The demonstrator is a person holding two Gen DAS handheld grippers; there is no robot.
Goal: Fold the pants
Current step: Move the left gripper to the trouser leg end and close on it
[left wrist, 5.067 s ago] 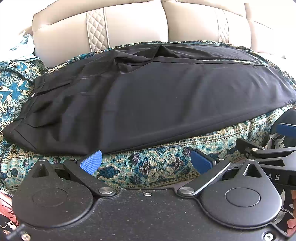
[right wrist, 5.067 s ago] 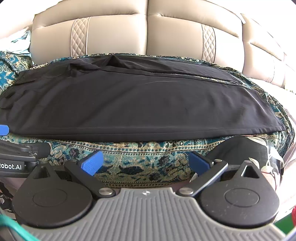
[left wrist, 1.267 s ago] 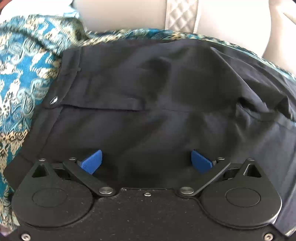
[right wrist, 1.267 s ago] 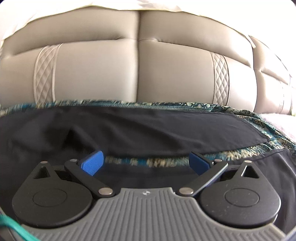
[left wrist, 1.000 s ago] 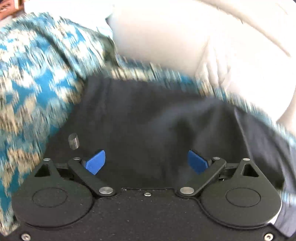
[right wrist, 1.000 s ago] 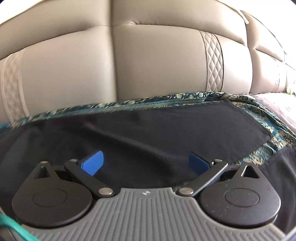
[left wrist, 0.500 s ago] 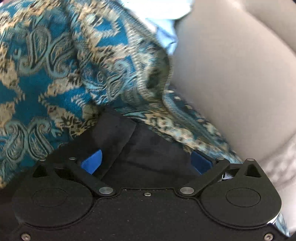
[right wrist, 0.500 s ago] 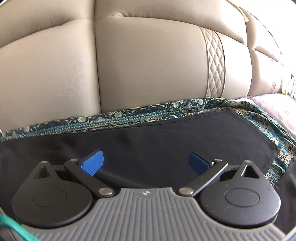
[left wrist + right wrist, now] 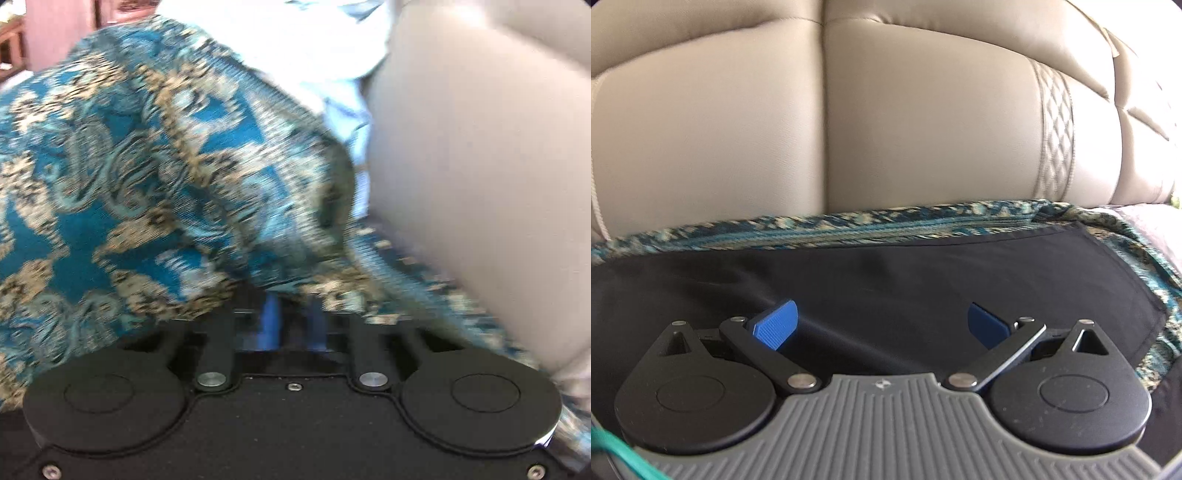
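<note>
No readable text, labels or numbers in either view, left view perhaps too blurred to tell

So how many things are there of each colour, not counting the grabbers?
Black: 1, the pants
Teal patterned: 1, the cover
Beige: 1, the sofa
Pale blue-white: 1, a cloth
Total: 4
</note>
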